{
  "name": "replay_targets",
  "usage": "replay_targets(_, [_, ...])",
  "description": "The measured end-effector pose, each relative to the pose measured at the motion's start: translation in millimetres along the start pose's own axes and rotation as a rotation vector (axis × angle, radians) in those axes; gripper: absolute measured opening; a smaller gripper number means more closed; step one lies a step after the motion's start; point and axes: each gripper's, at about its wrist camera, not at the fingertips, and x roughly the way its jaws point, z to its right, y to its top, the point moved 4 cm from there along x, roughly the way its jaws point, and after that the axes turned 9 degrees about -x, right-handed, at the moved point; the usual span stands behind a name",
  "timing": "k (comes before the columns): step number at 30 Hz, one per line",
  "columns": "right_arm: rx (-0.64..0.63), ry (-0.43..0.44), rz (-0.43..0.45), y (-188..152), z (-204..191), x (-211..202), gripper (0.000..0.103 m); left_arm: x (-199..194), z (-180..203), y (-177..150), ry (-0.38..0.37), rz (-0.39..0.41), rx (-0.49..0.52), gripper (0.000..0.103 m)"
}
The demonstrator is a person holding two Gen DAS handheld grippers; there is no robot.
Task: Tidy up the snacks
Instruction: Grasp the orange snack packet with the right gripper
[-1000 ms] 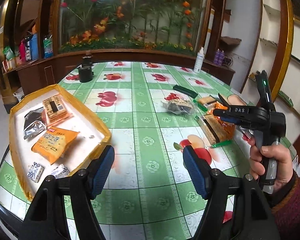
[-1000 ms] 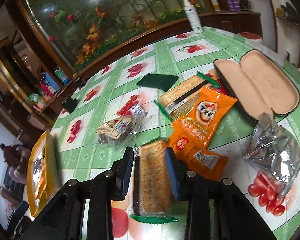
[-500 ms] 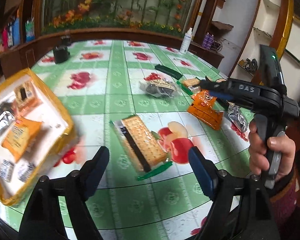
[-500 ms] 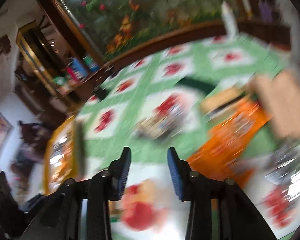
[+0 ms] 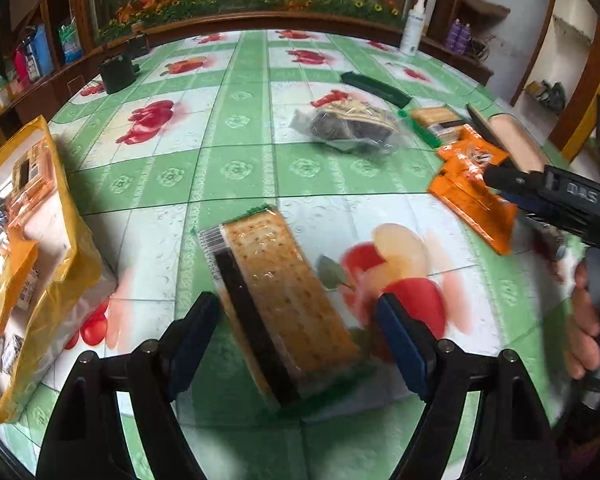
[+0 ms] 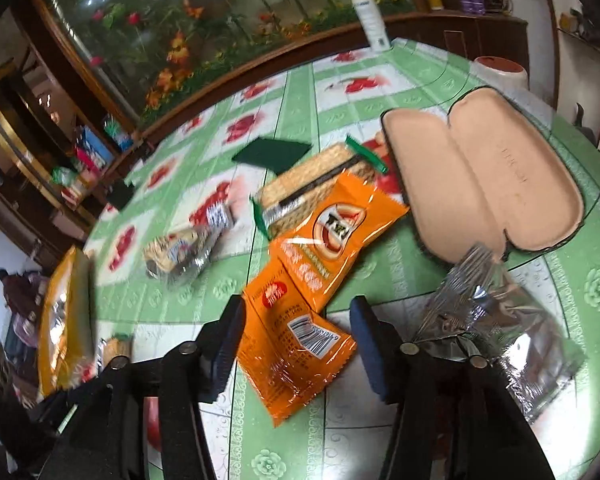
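Note:
My left gripper (image 5: 300, 332) is open, its jaws on either side of a clear-wrapped cracker pack (image 5: 280, 292) lying flat on the table. A yellow-rimmed tray (image 5: 72, 248) holding several snacks is at the left. My right gripper (image 6: 296, 344) is open, its jaws around the near end of an orange snack packet (image 6: 296, 344). A second orange packet (image 6: 336, 232) overlaps it, with another cracker pack (image 6: 312, 188) behind. In the left wrist view the right gripper (image 5: 496, 180) hovers over the orange packets (image 5: 472, 196).
A crinkled silver packet (image 6: 488, 320) and an open tan glasses case (image 6: 480, 176) lie right of the orange packets. A clear bag of dark snacks (image 5: 352, 124), a dark green cloth (image 5: 376, 88), a black cup (image 5: 118, 72) and a white bottle (image 5: 412, 28) are farther back.
The right gripper set the cracker pack down mid-table, opened, and swung right over the orange packets. The left gripper moved right from the tray to straddle the cracker pack.

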Motion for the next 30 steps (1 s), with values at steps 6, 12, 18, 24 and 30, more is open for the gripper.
replay_targets(6, [-0.124, 0.175, -0.086, -16, -43, 12, 0.062, -4, -12, 0, 0.004, 0.027, 0.012, 0.054])
replay_targets(12, [-0.226, 0.063, -0.057, -17, -59, 11, 0.064, -1, -14, 5, 0.000, 0.020, 0.021, 0.064])
replay_targets(18, [-0.251, -0.020, -0.058, -7, -67, 20, 0.068, 10, -8, 11, 0.030, -0.008, 0.031, 0.081])
replay_targets(24, [-0.343, -0.116, -0.117, -8, -87, 42, 0.070, 5, -15, 14, 0.038, 0.021, 0.021, 0.046])
replay_targets(30, [-0.406, -0.131, -0.077, -16, -86, 36, 0.050, 0, -18, 12, -0.033, 0.028, -0.016, 0.045])
